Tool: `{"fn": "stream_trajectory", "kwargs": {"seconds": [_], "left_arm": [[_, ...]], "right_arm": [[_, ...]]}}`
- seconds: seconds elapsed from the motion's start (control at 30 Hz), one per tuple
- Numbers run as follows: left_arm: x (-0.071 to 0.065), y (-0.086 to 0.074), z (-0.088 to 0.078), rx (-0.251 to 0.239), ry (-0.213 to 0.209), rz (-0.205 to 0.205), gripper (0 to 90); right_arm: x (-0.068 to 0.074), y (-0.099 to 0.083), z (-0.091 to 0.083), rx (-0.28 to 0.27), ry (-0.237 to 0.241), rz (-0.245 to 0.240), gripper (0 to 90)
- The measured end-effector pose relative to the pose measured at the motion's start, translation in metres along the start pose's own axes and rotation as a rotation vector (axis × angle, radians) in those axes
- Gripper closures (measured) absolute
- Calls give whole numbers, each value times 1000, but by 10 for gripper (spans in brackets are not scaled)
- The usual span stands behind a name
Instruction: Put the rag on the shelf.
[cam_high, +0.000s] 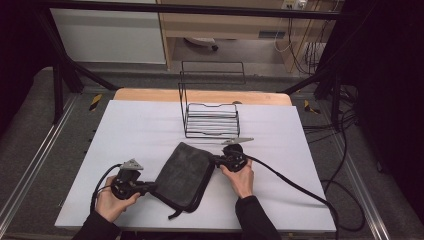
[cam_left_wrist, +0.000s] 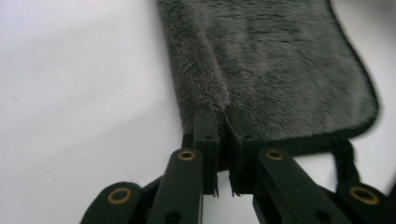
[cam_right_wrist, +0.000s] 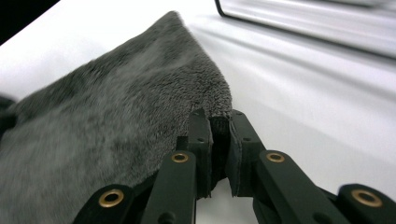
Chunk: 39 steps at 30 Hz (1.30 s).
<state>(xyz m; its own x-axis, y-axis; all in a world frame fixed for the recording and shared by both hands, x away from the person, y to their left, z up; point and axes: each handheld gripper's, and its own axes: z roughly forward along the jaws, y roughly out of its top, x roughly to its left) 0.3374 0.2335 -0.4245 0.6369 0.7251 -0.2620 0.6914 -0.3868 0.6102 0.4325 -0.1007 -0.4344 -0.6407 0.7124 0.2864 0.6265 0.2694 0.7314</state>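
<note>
A folded dark grey fluffy cloth (cam_high: 183, 172) with black edging lies on the white table (cam_high: 140, 130) near its front. My left gripper (cam_high: 151, 187) is shut on the cloth's near-left corner; in the left gripper view the cloth (cam_left_wrist: 275, 60) spreads beyond the pinching jaws of that gripper (cam_left_wrist: 222, 123). My right gripper (cam_high: 216, 161) is shut on the right edge of the cloth. In the right gripper view the cloth's corner (cam_right_wrist: 140, 93) is clamped in the right gripper (cam_right_wrist: 219, 123). A hand holds each gripper.
A black wire rack (cam_high: 210, 117) stands on the table just behind the cloth. Cables (cam_high: 300, 187) trail from the right gripper across the table's right side. A loose black strap (cam_high: 175, 214) of the cloth hangs toward the front edge.
</note>
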Motion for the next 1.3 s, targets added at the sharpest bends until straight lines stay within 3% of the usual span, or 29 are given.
{"fn": "stream_trajectory", "kwargs": {"seconds": [0.13,0.23,0.4,0.43,0.47,0.5,0.57,0.7,0.8,0.87,0.9,1.13,1.3], "left_arm": [[-15,-11,-6,-27,15,-8,830],[-20,-14,-8,-54,28,-18,826],[-20,-17,-4,-41,62,16,806],[-20,-17,-3,-37,64,21,782],[-19,-17,-3,-38,65,28,782],[-18,-16,-4,-41,69,32,735],[-16,-15,-6,-67,72,40,658],[-6,-7,-13,-121,78,53,532],[3,0,-13,-119,102,69,396],[9,6,-11,-115,99,61,368],[12,9,-10,-115,94,58,278],[24,34,0,-115,91,34,123],[29,52,3,-127,121,45,96]], "right_arm": [[4,20,21,21,34,-86,815],[5,20,31,32,31,-110,809],[6,14,40,7,-4,-163,740],[8,14,36,-20,-22,-180,663],[8,14,36,-20,-22,-180,663],[9,15,29,-50,-35,-184,547],[9,15,19,-77,-42,-183,474],[9,12,3,-76,-32,-160,370],[6,1,-13,-66,-12,-157,254],[5,-2,-17,-69,-11,-162,224],[3,-9,-25,-65,-5,-146,175],[-1,-24,-44,-87,9,-119,78],[-3,-36,-52,-93,14,-105,42]]}}
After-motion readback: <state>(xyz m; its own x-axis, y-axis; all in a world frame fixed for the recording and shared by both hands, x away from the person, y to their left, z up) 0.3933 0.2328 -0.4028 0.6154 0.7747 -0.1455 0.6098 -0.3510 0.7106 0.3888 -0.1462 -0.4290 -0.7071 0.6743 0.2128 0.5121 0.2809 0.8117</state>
